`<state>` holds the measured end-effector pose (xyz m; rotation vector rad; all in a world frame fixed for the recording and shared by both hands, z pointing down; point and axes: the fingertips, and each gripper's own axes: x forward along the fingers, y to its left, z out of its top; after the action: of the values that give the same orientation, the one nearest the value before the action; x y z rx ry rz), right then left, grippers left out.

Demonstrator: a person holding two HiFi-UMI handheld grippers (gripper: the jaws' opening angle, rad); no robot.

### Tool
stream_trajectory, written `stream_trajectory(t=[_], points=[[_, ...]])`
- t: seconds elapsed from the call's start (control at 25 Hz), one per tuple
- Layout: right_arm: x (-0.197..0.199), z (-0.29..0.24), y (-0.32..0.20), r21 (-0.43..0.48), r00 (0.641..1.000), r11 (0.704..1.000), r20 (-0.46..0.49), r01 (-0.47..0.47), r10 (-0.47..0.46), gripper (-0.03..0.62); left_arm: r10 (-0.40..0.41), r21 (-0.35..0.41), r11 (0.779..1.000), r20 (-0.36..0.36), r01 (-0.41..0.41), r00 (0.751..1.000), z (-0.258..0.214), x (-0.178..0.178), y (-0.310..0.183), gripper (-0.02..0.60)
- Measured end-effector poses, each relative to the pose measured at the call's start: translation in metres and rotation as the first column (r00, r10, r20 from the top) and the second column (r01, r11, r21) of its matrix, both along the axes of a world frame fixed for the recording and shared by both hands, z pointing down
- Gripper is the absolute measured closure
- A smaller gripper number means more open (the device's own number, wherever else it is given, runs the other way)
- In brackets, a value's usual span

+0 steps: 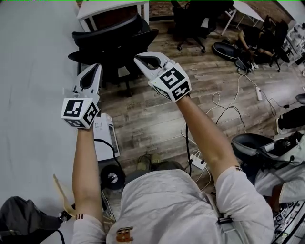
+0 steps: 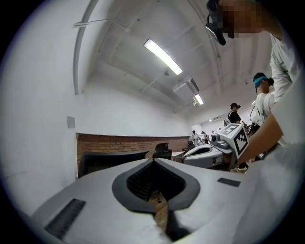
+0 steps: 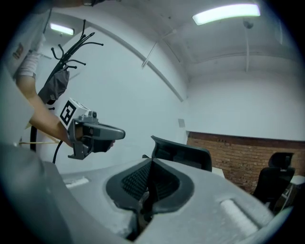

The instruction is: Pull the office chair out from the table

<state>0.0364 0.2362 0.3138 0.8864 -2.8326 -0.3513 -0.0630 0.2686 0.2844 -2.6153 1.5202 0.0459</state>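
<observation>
The black office chair [image 1: 113, 42] stands on the wooden floor in front of the white table [image 1: 110, 6] at the top of the head view. Both grippers are raised on the near side of it, pointing level toward it. My left gripper [image 1: 96, 67] is shut with nothing between its jaws. My right gripper [image 1: 137, 58] is also shut and holds nothing. In the left gripper view the chair's back [image 2: 102, 160] shows beyond the closed left gripper [image 2: 153, 162], apart from it. The right gripper view shows the chair's back [image 3: 183, 152] past the closed right gripper [image 3: 151, 160].
Cables and a power strip [image 1: 198, 162] lie on the floor by my feet. A white wheeled device [image 1: 104, 139] stands at the left, a black seat [image 1: 251, 143] at the right. More chairs [image 1: 190, 21] stand at the back. A coat rack [image 3: 71, 47] rises by the wall.
</observation>
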Motion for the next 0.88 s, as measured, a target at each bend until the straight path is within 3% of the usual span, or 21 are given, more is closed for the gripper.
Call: stream_trajectory(t=[0.32,0.88], points=[[-0.039,-0.012,0.052,-0.039,0.990,0.998,0.136,0.040,-0.035,0.591,0.061,-0.008,0.998,-0.021,-0.061,0.998,0.002,0.004,0.035,0.581],[-0.061,-0.010,0.109,-0.055,0.977,0.995,0.201,0.080,-0.068,0.592,0.107,-0.005,0.994,-0.063,-0.108,0.992,0.005,0.015,0.084,0.581]])
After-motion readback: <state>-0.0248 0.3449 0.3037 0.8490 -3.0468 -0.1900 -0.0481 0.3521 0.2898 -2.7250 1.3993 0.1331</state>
